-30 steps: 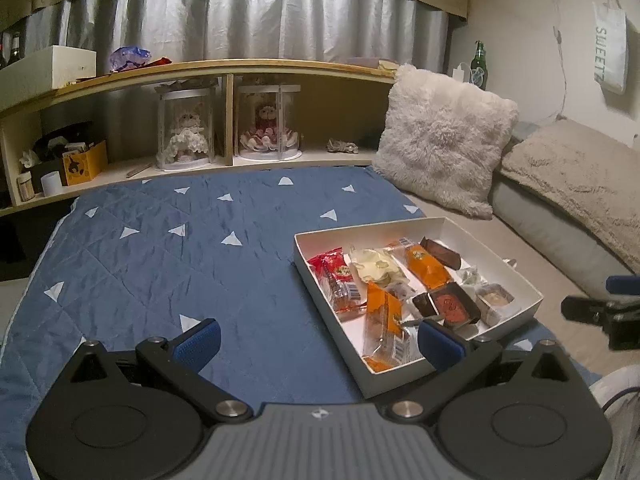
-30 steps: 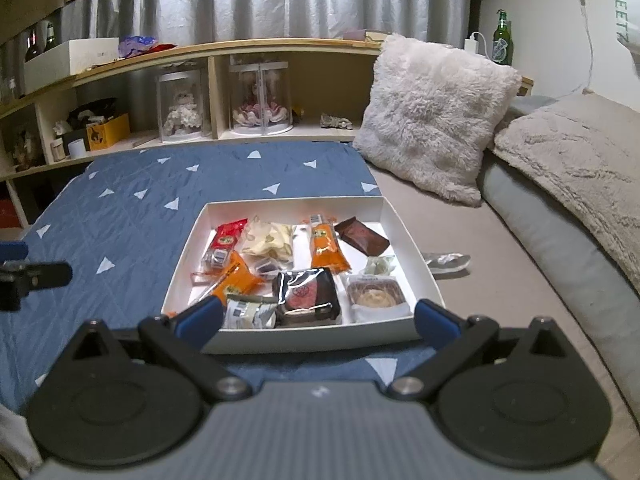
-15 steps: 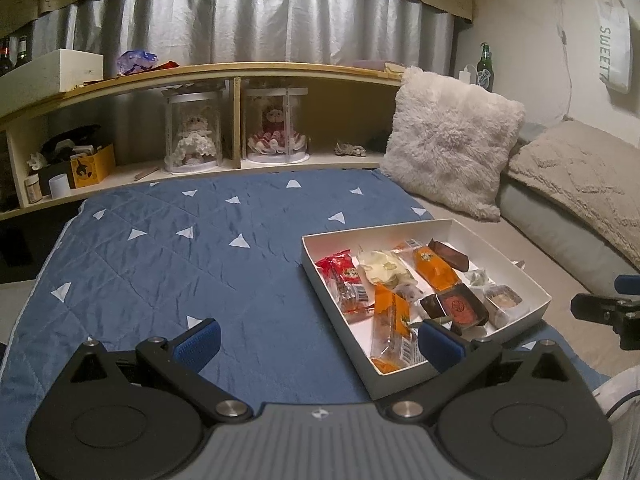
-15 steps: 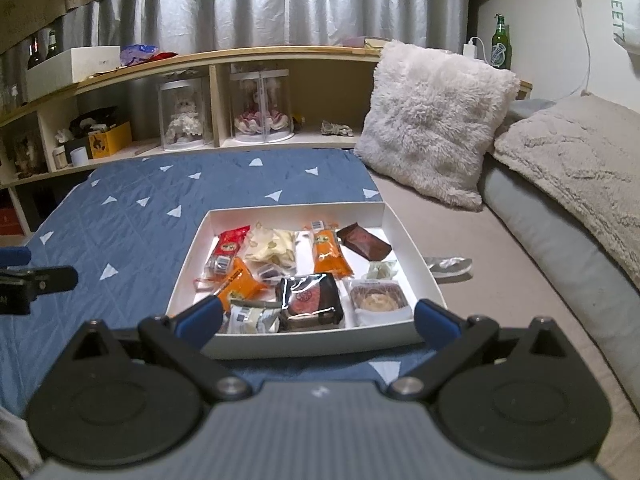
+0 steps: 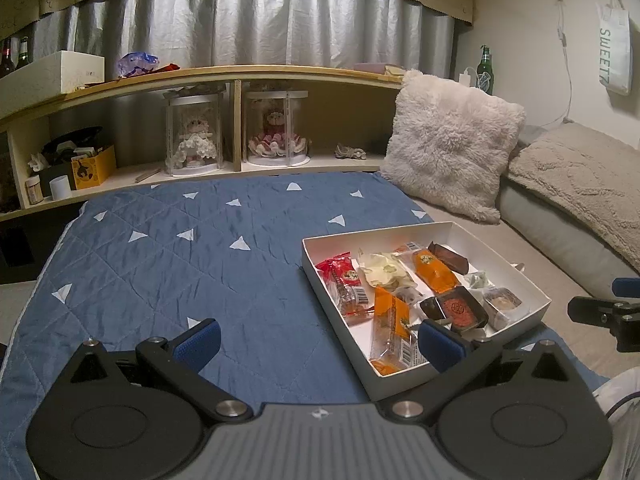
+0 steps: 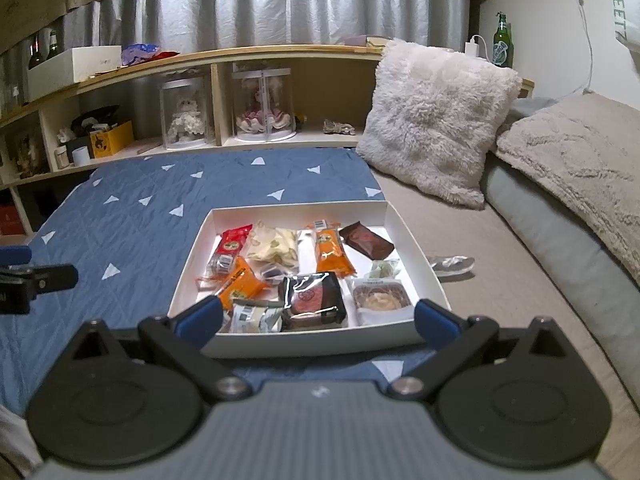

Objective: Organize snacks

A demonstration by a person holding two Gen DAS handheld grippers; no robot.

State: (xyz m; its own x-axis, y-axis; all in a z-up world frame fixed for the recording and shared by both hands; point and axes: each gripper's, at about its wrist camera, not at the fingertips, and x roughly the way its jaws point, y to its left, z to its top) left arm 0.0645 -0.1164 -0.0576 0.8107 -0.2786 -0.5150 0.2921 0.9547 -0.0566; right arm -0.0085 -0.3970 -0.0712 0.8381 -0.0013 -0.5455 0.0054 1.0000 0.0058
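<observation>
A white cardboard box (image 6: pixel 416 264) (image 5: pixel 320 280) lies on the blue quilt and holds several wrapped snacks: a red pack (image 6: pixel 230 246), orange packs (image 6: pixel 330 250), a pale pack (image 6: pixel 272 245), a brown bar (image 6: pixel 366 240), a dark-wrapped red cake (image 6: pixel 314 300) and a clear-wrapped pastry (image 6: pixel 380 300). One small wrapped item (image 6: pixel 452 264) lies outside the box on the beige sheet to its right. My right gripper (image 6: pixel 316 320) is open, just in front of the box's near wall. My left gripper (image 5: pixel 320 340) is open, near the box's left front corner. Both are empty.
A blue quilt (image 5: pixel 180 252) with white triangles covers the bed. A fluffy pillow (image 6: pixel 436 124) and a grey bolster (image 6: pixel 560 232) stand to the right. A wooden shelf (image 5: pixel 240 76) with two doll cases (image 5: pixel 276 128) runs along the back. A green bottle (image 6: pixel 502 42) stands behind the pillow.
Both grippers have drawn back and risen slightly, so the box looks a little farther and smaller. Both grippers stay open; nothing in the box has moved.
</observation>
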